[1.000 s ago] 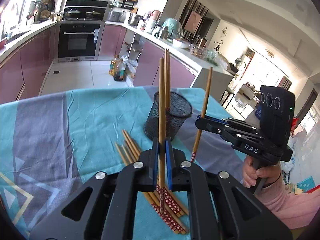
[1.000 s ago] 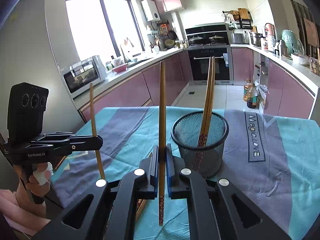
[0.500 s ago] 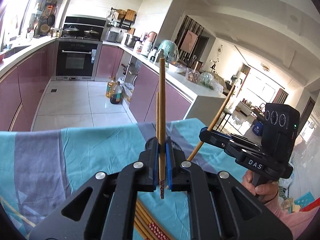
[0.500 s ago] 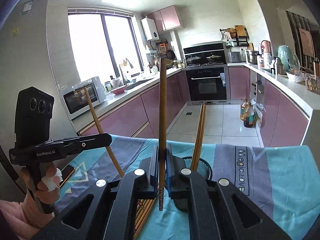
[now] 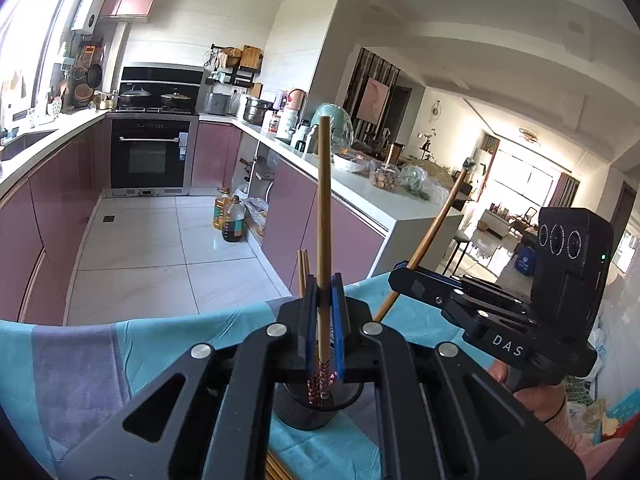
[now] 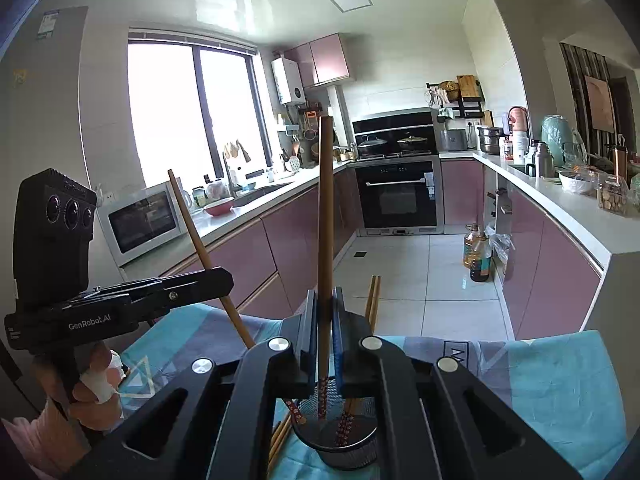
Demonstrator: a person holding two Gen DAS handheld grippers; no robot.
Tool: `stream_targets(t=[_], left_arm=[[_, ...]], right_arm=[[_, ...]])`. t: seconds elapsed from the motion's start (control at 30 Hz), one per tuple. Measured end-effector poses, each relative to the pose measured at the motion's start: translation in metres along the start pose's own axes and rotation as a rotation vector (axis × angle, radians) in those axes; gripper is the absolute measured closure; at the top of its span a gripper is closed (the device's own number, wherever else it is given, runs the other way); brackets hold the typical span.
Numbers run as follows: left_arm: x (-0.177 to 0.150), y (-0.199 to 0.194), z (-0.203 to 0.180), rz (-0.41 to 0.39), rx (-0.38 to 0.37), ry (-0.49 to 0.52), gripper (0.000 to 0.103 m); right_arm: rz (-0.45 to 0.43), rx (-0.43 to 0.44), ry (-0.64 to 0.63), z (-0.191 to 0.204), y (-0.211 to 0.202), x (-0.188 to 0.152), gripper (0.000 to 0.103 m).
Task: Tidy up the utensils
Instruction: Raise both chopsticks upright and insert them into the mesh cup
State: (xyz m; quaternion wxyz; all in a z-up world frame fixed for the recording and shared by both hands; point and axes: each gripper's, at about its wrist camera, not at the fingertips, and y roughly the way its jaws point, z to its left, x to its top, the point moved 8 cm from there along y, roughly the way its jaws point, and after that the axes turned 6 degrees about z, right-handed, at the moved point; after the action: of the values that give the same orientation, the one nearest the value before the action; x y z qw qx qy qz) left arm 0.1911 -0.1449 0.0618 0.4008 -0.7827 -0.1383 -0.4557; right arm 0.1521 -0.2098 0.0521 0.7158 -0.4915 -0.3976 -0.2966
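Right wrist view: two hand-held grippers, left [image 6: 218, 280] and right [image 6: 325, 322], each clamped on one chopstick [image 6: 325, 216]; two more in one mesh holder [image 6: 348, 446].

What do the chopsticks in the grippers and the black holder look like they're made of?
Chopsticks: probably wood or bamboo, with a matte tan shaft and a red patterned, seemingly painted end. Holder: likely black-coated metal mesh, see-through with a solid rim.

Both chopsticks [image 5: 323, 240] lifted above mesh cup [image 6: 344, 446].
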Motion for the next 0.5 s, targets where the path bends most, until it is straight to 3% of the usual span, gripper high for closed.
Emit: stream_targets(t=[0.5], left_arm=[[-0.052, 0.068, 0.011, 0.228, 0.047, 0.042, 0.096]], right_arm=[[0.227, -0.042, 0.004, -0.014, 0.051, -0.047, 0.097]])
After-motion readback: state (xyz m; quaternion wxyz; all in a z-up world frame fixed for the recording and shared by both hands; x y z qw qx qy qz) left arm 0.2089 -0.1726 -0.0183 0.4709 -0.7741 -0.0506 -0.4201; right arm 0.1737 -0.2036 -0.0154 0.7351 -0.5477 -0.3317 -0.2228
